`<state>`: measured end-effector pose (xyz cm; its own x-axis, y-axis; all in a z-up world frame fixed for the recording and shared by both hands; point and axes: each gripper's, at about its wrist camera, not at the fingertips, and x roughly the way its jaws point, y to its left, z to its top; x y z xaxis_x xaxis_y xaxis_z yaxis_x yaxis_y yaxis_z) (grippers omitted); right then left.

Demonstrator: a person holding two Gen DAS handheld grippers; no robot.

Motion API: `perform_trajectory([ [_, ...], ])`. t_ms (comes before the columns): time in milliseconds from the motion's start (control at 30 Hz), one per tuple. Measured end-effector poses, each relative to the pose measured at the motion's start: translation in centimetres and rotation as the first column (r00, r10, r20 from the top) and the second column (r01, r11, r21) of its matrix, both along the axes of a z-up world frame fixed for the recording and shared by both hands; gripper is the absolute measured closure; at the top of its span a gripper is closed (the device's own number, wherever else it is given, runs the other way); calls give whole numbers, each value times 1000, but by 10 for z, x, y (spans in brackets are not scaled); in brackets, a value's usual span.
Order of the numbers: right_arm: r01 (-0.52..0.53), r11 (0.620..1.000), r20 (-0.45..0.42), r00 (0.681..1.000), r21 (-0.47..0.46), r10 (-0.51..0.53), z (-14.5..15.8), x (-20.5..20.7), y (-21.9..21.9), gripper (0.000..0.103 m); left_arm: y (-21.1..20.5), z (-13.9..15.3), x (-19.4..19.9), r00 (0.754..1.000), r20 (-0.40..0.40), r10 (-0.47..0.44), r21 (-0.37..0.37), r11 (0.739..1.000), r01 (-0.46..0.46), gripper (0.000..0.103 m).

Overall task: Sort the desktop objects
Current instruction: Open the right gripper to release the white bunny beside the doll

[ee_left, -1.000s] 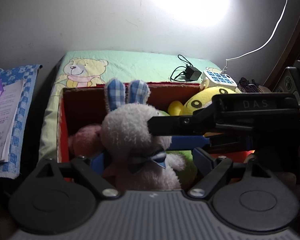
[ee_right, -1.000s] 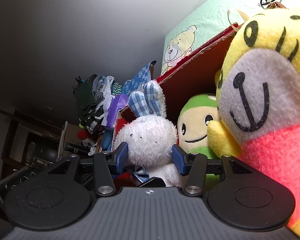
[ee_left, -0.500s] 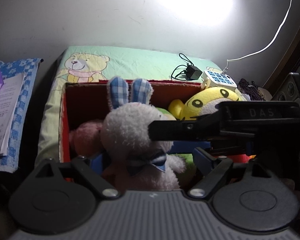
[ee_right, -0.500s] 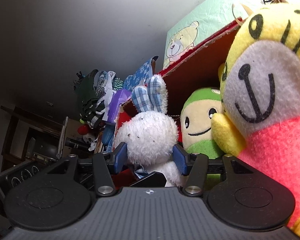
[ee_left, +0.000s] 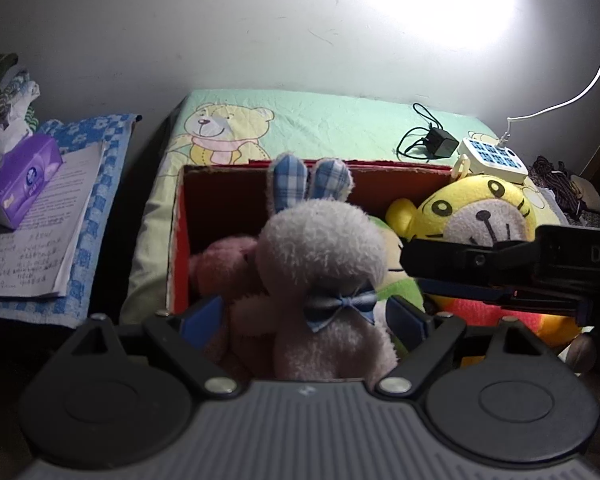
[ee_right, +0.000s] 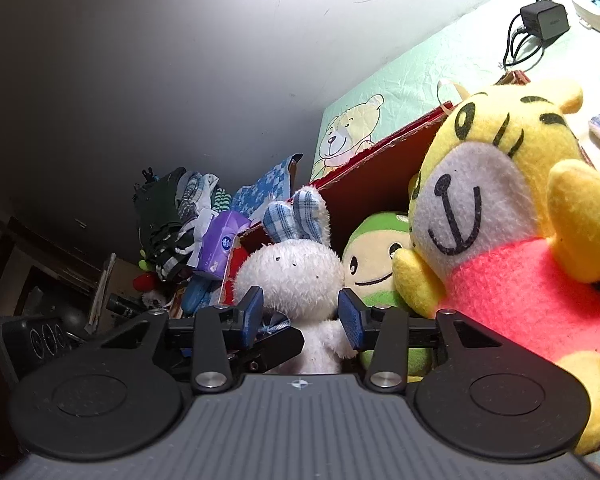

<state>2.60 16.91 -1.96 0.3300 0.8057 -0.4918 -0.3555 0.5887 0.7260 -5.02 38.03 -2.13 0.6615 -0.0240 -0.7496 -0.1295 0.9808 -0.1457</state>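
Note:
A white plush rabbit (ee_left: 324,264) with plaid ears and a blue bow stands upright at the front of the red box (ee_left: 228,196); its base is hidden behind my gripper body. My left gripper (ee_left: 304,318) is wide open, one blue pad on each side of the rabbit's body. From the right, my right gripper (ee_left: 412,268) ends just short of the rabbit's head. In the right wrist view the rabbit (ee_right: 292,276) sits just beyond that gripper (ee_right: 300,314), whose pads stand a narrow gap apart with nothing gripped. A yellow tiger plush (ee_left: 484,216), a green plush (ee_right: 376,264) and a pink plush (ee_left: 224,268) share the box.
The box rests on a green bear-print cover (ee_left: 320,120). Behind it lie a black charger (ee_left: 440,142) and a white power strip (ee_left: 492,156) with a cable. At the left, a purple tissue pack (ee_left: 20,172) and papers (ee_left: 44,240) lie on a blue checked cloth.
My right gripper has drawn back to the right, off the rabbit's head. The left wrist view has backed away a little. The rabbit stays upright in the box.

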Motion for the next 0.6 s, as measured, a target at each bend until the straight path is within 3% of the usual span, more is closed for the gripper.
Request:
perform_trajectory([
  [133,25,999,34,999,-35,-23,2,-8,-2,57,-6,0,-1,999,-30,32,65,997,-30,15],
  [600,79,981,151,987,-177,-53,2,-31,-6,61,-12,1,-12,994,-67,92,85,993,-86,15],
])
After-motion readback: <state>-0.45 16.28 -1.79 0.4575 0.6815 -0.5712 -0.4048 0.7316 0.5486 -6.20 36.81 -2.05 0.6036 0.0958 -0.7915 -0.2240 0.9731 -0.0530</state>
